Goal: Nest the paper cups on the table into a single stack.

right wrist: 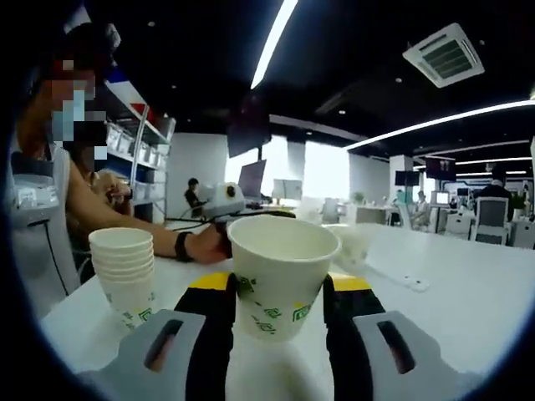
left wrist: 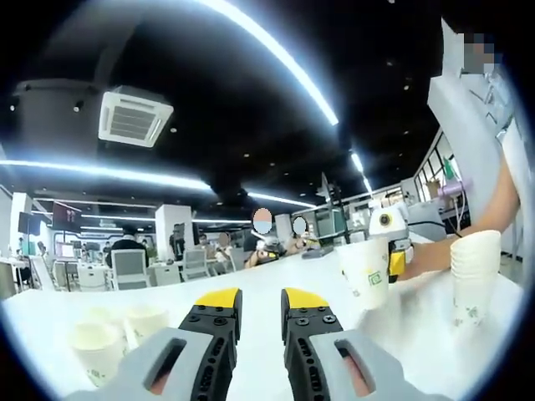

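My right gripper [right wrist: 280, 288] is shut on a white paper cup [right wrist: 282, 251] with green marks, held upright just above the table. In the left gripper view that same right gripper [left wrist: 389, 251] holds the cup [left wrist: 365, 271] at the right of centre. A stack of nested paper cups [right wrist: 124, 267] stands upright to the left of the held cup, and appears as the stack [left wrist: 475, 271] at the far right. Two loose cups [left wrist: 96, 347] [left wrist: 146, 322] stand close on the left. My left gripper [left wrist: 262, 302] hovers low over the table, jaws close together with nothing between them.
The white table [left wrist: 276, 280] stretches ahead. A person's forearm [right wrist: 125, 221] reaches across behind the stack, the hand holding the left gripper [right wrist: 219, 202]. Another pale cup [right wrist: 355, 242] stands behind the held one. Chairs, desks and seated people fill the office beyond.
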